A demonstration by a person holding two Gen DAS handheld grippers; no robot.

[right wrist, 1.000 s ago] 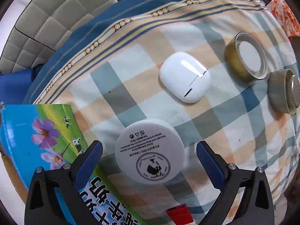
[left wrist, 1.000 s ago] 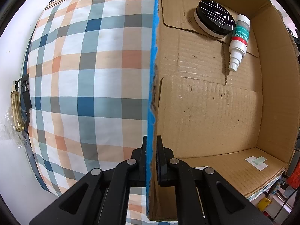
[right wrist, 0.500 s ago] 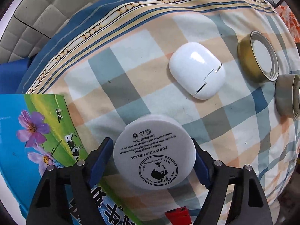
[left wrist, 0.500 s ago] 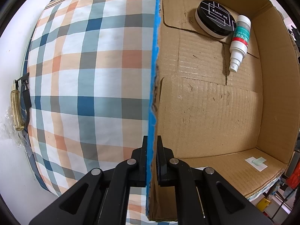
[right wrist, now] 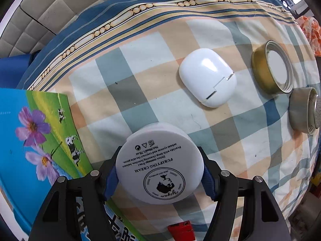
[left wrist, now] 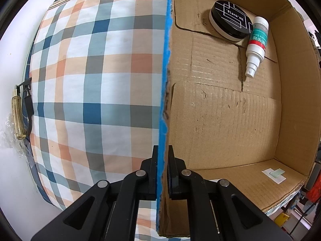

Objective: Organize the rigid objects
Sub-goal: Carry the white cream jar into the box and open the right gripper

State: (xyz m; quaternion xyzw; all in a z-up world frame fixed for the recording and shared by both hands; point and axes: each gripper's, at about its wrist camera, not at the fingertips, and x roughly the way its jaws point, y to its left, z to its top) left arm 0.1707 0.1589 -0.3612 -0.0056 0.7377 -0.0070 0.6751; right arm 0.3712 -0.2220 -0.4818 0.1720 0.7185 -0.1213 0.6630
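My right gripper (right wrist: 159, 175) is shut on a round white cream jar (right wrist: 159, 166) printed "Purifying Cream", held just above the checked cloth. A white earbud case (right wrist: 207, 77) lies beyond it, with a gold ring-shaped lid (right wrist: 271, 66) and a grey tape roll (right wrist: 303, 110) at the right. My left gripper (left wrist: 162, 160) is shut on the blue-edged wall (left wrist: 165, 80) of a cardboard box (left wrist: 220, 120). Inside the box lie a black round tin (left wrist: 230, 20) and a white spray bottle (left wrist: 256, 44).
The box's colourful printed outer side (right wrist: 40, 130) stands left of the jar. A small red object (right wrist: 180, 230) lies below my right gripper. A yellowish-handled tool (left wrist: 18, 116) lies at the cloth's left edge. A quilted headboard (right wrist: 40, 16) is behind.
My right gripper closed around the cream jar and lifted it slightly, the view pulling back a little. My left gripper stayed clamped on the box wall.
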